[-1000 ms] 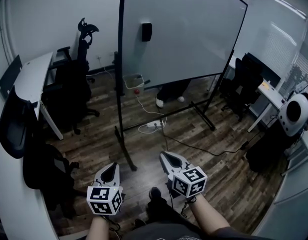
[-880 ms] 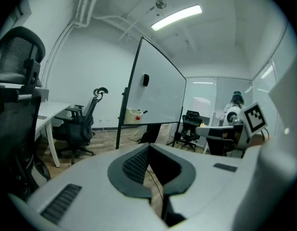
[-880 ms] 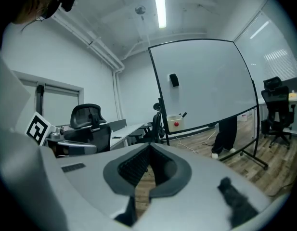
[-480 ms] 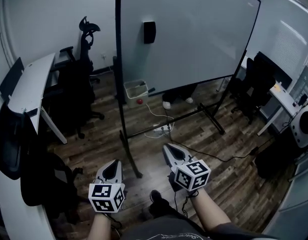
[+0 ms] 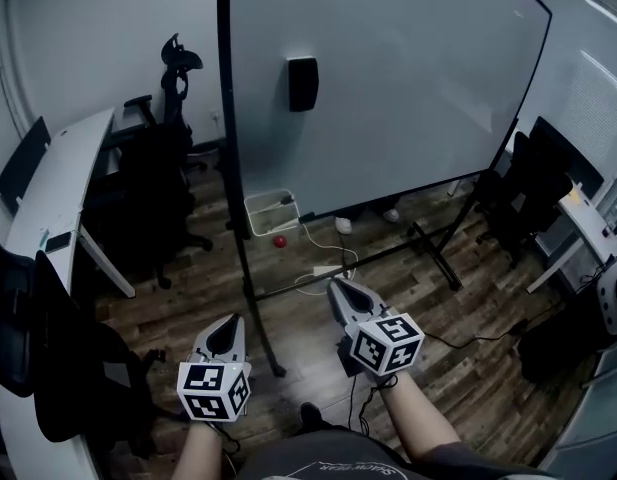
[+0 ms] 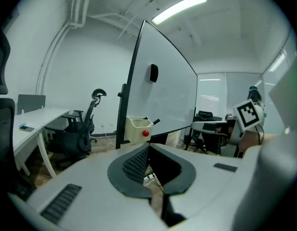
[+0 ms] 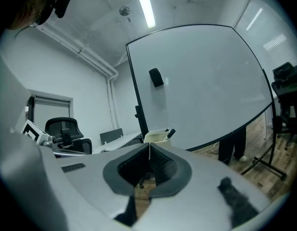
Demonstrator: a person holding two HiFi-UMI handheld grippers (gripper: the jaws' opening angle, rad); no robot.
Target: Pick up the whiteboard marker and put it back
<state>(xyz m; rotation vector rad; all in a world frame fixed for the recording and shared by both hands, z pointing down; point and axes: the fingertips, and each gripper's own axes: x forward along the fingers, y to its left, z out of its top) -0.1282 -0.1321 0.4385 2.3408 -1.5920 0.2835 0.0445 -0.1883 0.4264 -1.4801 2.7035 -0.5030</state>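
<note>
A: Where's the marker?
B: Whiteboard marker (image 5: 287,200) is in the white bin (image 5: 260,214). Its dark end pokes up past the rim, tilted. Bin hangs at the lower left corner of the whiteboard (image 5: 418,78), just beside its left post (image 5: 231,168).
A: Anything else there?
B: Can't see inside the bin. Red ball (image 5: 280,240) sits at the bin's lower front. In the left gripper view it looks stuck on the front wall. Black eraser (image 5: 303,83) is on the board face near the left edge, well above the bin.
A: Grippers?
B: Left gripper (image 5: 235,320): jaws pressed together at the tips, nothing between them. Right gripper (image 5: 335,286): same, closed and empty. Both are held low over the wood floor (image 5: 468,338), side by side, pointing toward the board's lower left corner. Both are well apart from the bin, with the right one nearer.
A: What's between them and the bin?
B: White power strip (image 5: 323,269) with looped cable on the floor, just ahead of the right gripper.
A: Rest of the room?
B: White desk (image 5: 63,178) along the left side, black office chair (image 5: 153,183) beside it. More dark chairs at the right. Someone stands behind the board. Their shoes (image 5: 343,225) show under its bottom edge.
</note>
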